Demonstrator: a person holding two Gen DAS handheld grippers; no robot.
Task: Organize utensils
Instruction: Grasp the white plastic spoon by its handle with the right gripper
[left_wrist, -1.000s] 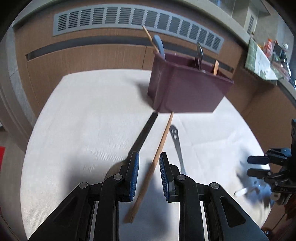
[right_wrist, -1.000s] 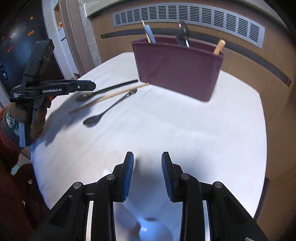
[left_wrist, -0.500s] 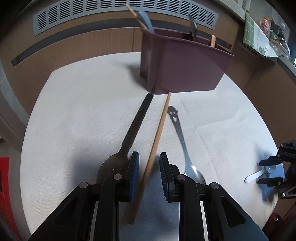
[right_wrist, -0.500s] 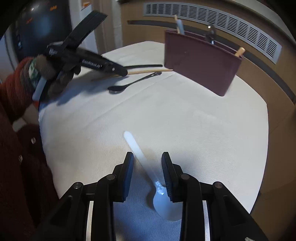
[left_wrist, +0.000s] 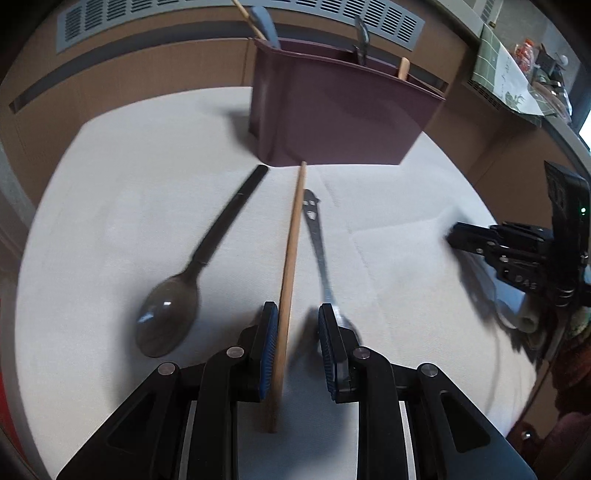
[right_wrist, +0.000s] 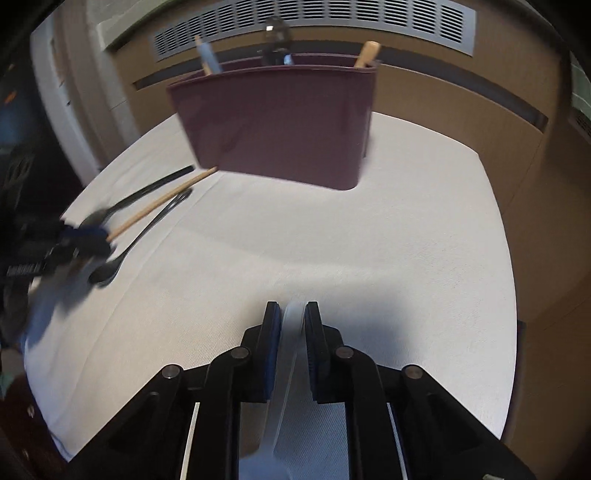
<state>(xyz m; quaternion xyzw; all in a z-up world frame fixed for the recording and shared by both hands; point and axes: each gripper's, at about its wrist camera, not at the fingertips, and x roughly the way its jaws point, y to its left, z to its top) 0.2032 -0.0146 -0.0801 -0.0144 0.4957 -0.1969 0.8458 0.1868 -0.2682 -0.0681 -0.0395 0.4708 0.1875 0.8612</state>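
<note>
Partly sorted: some utensils stand in the maroon caddy (left_wrist: 343, 110), four remain out
Our right tool (right_wrist: 293, 325) has just closed on the white spoon (right_wrist: 286, 354); our left tool (left_wrist: 295, 328), half open, straddles the wooden chopstick (left_wrist: 291, 251) on the tabletop (left_wrist: 122, 206)

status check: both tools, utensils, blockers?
Right tool just closed on white plastic spoon. Left tool open around wooden chopstick. Nothing blocks maroon caddy.

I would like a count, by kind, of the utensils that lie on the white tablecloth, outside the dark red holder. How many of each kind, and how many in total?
Spoons: 3 (dark plastic spoon, metal spoon with a face cut in its handle, white plastic spoon between the right gripper's jaws)
Wooden chopsticks: 1 (single wooden chopstick)
Total: 4
</note>
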